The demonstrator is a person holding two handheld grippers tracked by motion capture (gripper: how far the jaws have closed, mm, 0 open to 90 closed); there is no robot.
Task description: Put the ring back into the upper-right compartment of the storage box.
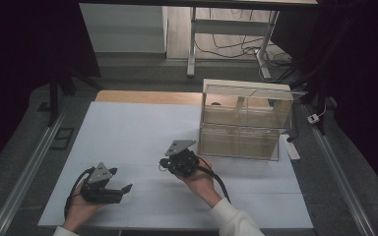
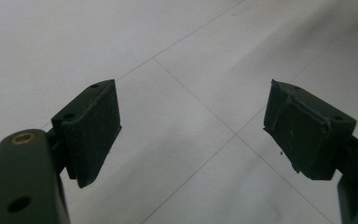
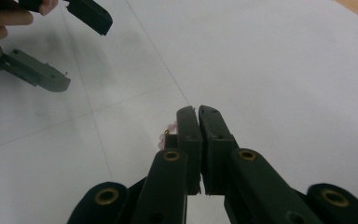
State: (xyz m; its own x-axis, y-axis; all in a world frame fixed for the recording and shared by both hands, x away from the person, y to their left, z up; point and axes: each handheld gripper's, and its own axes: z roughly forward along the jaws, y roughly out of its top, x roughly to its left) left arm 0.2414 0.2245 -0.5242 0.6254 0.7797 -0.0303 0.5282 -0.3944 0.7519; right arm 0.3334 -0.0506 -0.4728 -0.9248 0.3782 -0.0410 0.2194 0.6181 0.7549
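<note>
Where the near edge of the white table sheet (image 1: 142, 206) meets the person's forearms, two hand-held grippers are recorded. Left gripper (image 1: 123, 189): held low over the sheet at the near left, jaws spread wide with nothing between them; in the left gripper view (image 2: 191, 135) bare white sheet with thin crossing lines is seen through the gap. Right gripper (image 1: 163, 164): held in the right hand (image 1: 202, 182), whose white sleeve (image 1: 234, 219) enters from the bottom edge; it is placed nearer the middle of the sheet, its grey plate uppermost. In the right gripper view (image 3: 198, 114) its jaws are pressed together, and a small string of pink beads (image 3: 167, 133) is caught between them, a few beads and a gold-coloured link protruding at the left side of the left jaw, above the sheet. Whether the beads touch the sheet cannot be told. The left gripper is also seen farther off in that view, at upper left, spread open. Beyond the right gripper, at the far right of the sheet, a clear plastic box (image 1: 243, 120) with compartments is set upright, near but apart from that gripper. A wooden table edge (image 1: 147, 96) is exposed behind the sheet. Farthest off, grey floor, desk legs (image 1: 192, 44) and loose cables (image 1: 236, 46) are noted.
</note>
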